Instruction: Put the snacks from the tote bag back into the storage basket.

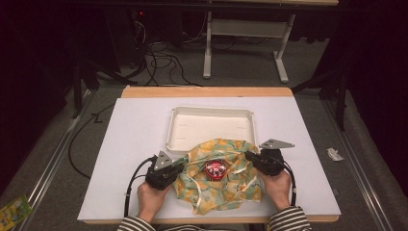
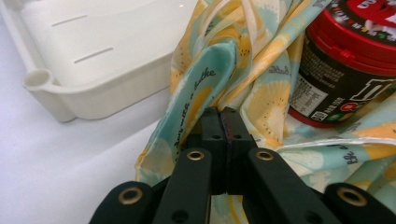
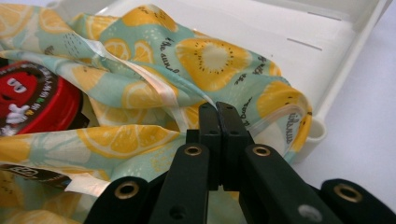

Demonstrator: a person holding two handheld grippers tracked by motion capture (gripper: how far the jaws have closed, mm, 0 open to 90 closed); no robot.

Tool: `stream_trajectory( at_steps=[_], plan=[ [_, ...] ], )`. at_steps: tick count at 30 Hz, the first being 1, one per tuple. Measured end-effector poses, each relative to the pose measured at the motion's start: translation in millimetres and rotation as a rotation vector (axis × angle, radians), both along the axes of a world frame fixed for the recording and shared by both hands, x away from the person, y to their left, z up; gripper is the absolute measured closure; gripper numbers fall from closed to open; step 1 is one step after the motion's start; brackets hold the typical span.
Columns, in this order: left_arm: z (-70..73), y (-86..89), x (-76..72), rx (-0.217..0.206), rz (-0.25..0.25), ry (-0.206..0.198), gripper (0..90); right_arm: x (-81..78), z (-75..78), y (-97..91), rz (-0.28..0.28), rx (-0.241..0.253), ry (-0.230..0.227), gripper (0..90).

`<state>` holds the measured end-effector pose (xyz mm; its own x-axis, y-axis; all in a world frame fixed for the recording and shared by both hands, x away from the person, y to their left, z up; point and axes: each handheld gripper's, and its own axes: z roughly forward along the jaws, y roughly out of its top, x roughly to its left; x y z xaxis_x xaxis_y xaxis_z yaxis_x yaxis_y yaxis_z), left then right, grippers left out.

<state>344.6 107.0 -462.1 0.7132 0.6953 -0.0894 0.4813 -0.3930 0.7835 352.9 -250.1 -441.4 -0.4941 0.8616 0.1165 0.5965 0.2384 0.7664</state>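
The lemon-print cloth (image 1: 219, 175) lies crumpled on the tabletop (image 1: 130, 144) just near of the white tray (image 1: 211, 126), with the red-lidded jar (image 1: 216, 168) sitting at its middle. The left gripper (image 1: 179, 162) is clamped on the cloth's left edge, the right gripper (image 1: 250, 156) on its right edge. Lifting unevenly could tip the jar out — or a thin pinch of fabric could slip free.
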Motion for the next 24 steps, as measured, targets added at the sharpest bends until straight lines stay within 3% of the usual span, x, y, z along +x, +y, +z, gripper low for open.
stream_trajectory(
  at_steps=[4,15,19,20,24],
  plan=[
    [-2.5,-2.5,-0.2,0.025,-0.005,0.020,90.0,0.3,-5.2,0.0,-0.003,-0.012,0.023,90.0],
    [-3.7,-4.8,-3.8,0.038,-0.036,0.035,89.7,-6.2,-16.7,-3.6,0.008,-0.025,0.051,90.0],
    [-2.6,-4.7,-5.3,0.026,-0.045,0.026,89.8,-9.8,-15.6,-4.2,0.009,-0.025,0.049,83.2],
    [-2.2,-4.8,-5.8,0.022,-0.051,0.025,89.8,-12.7,-12.8,-4.2,0.006,-0.023,0.038,77.9],
    [-1.9,-6.1,-7.7,0.014,-0.062,0.020,89.8,-17.4,-7.4,-4.3,0.004,-0.021,0.012,70.2]
  ],
)
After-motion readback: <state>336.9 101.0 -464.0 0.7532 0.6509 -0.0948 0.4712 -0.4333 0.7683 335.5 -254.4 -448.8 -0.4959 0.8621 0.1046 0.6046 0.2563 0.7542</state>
